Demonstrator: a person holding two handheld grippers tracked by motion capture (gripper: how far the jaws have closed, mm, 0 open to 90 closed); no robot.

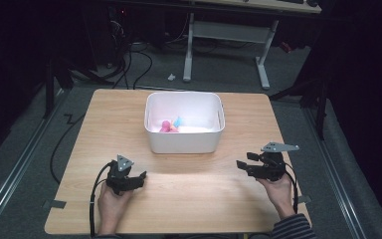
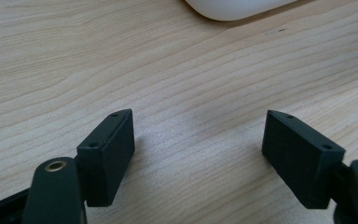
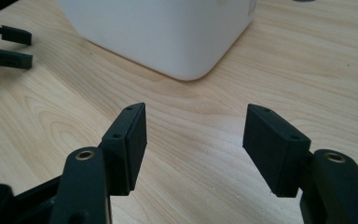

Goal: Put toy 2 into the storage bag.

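Observation:
On the wooden table (image 1: pixel 204 199) stands a white plastic bin (image 1: pixel 184 142) holding small toys, a pink one (image 1: pixel 165 126) and a light blue one (image 1: pixel 178 120) among them. My left gripper (image 1: pixel 142 177) rests low on the table at the front left, jaws wide apart over bare wood (image 2: pixel 198 121), with the bin's corner (image 2: pixel 233 9) ahead. At the front right, my right gripper (image 1: pixel 243 160) points toward the bin. Its jaws (image 3: pixel 196 112) stand apart with nothing between them, and the bin's wall (image 3: pixel 168 32) is just beyond.
The left gripper (image 3: pixel 30 48) appears far off at the upper left of the right gripper view. Beyond the table are a dark floor, cables and the white legs of a desk (image 1: pixel 189 50). Bare wood lies between both grippers and the bin.

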